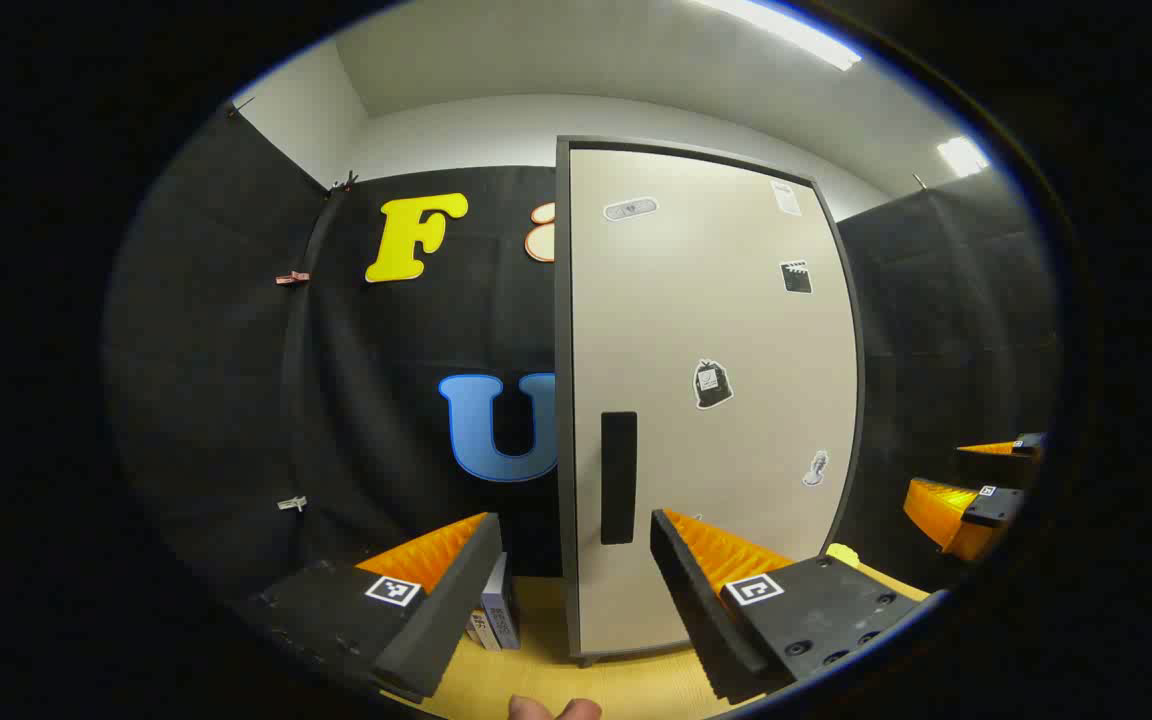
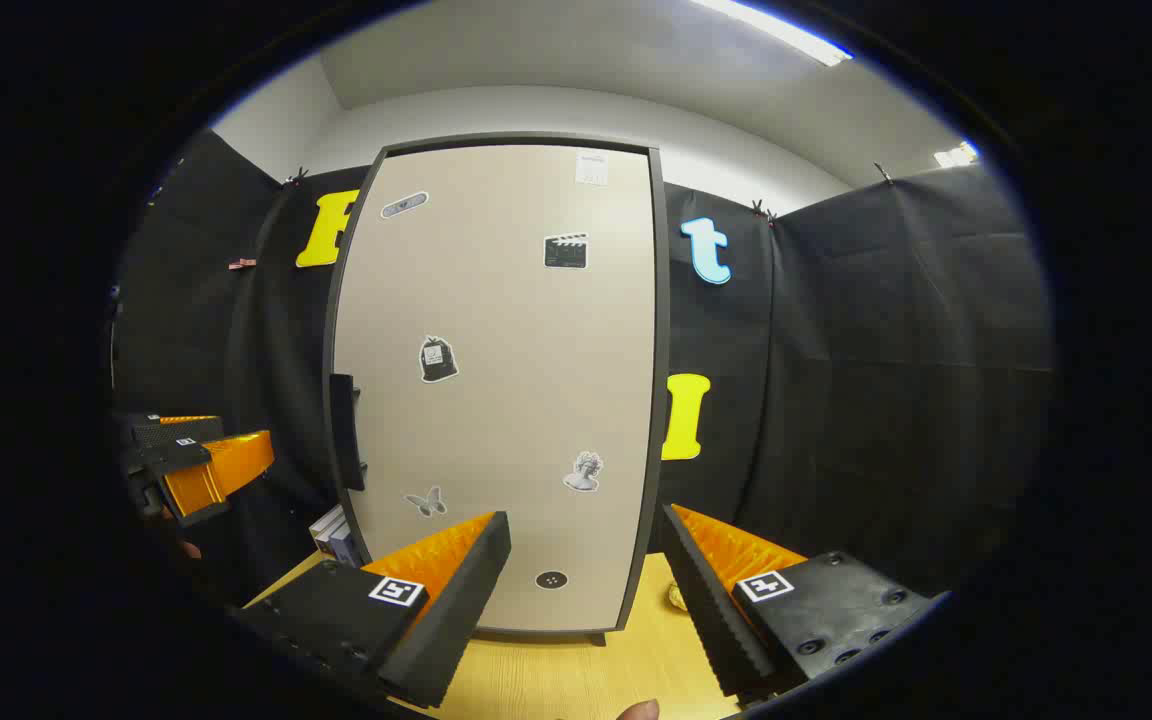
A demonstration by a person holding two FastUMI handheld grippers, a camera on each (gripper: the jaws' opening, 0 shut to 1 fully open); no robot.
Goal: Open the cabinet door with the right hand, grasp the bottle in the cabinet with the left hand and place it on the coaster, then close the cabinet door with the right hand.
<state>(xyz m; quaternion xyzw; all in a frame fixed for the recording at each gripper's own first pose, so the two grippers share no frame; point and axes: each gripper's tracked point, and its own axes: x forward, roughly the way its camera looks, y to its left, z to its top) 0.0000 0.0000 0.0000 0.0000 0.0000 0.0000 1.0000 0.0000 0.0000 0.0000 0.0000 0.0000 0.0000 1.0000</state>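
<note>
Right gripper [image 2: 581,590] is hovering with fingers spread apart, nothing between them, pointing at the lower front of the cabinet door [image 2: 506,380], which is sitting flat and closed on the wooden table [image 2: 576,680]. The dark vertical handle [image 2: 344,430] is sitting on the door's left edge, well left of the right gripper's line, so the opening step has not started. Doing it well looks like: swinging the right gripper left toward the handle, keeping the fingers apart until they are straddling it, then closing on it fully and pulling along the hinge arc, hinge seemingly on the right edge, not straight back. Left gripper [image 1: 576,580] is also sitting apart and empty, pointing right at the handle [image 1: 619,478] on the door [image 1: 716,400], so it is crowding the spot the right gripper needs; it is showing too in the right gripper view at the far left [image 2: 201,465]. Judgement: left should be backing off so the door swing is not hitting it. Bottle is presumably behind the closed door, hidden; cannot tell its spot. Coaster is not identifiable; a small yellowish object [image 2: 676,597] is lying on the table right of the cabinet base, too small to tell. Some small boxes [image 1: 496,615] are standing left of the cabinet, near the swing path.
</note>
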